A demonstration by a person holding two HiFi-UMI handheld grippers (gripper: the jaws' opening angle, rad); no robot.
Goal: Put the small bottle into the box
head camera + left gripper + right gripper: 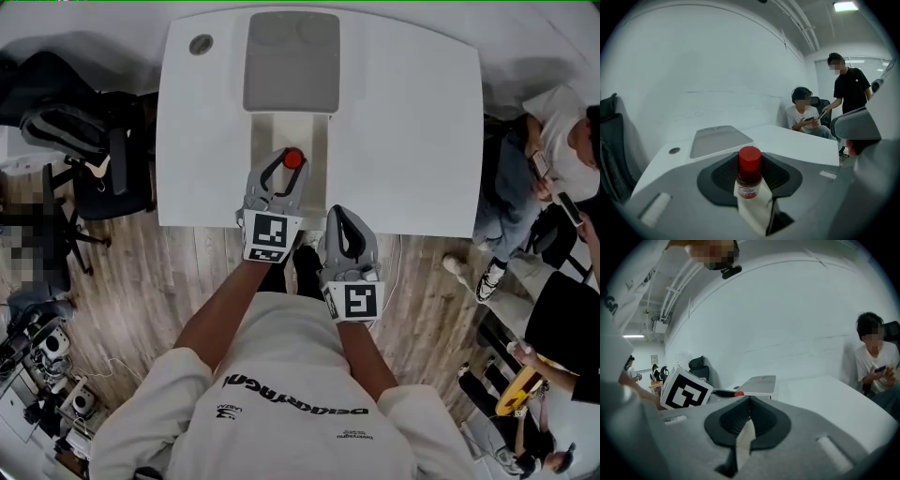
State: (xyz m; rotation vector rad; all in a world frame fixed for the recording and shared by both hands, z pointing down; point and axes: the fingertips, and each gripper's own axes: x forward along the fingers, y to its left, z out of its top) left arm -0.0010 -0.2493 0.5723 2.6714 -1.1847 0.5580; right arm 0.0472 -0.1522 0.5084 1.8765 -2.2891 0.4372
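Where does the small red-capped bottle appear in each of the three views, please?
Head view: small bottle at centre, in the left tool's jaws.
Left gripper view: lower centre, between the jaws.
Right gripper view: only a red sliver of cap, left of centre.
Shared landmark: the grey box.

Small bottle (749,176) w/ red cap & white label stands upright, pinched btwn the left gripper (287,167) jaws. Box (292,61) (grey, flat top, round corners) sits at the table (403,141) far edge, well apart.
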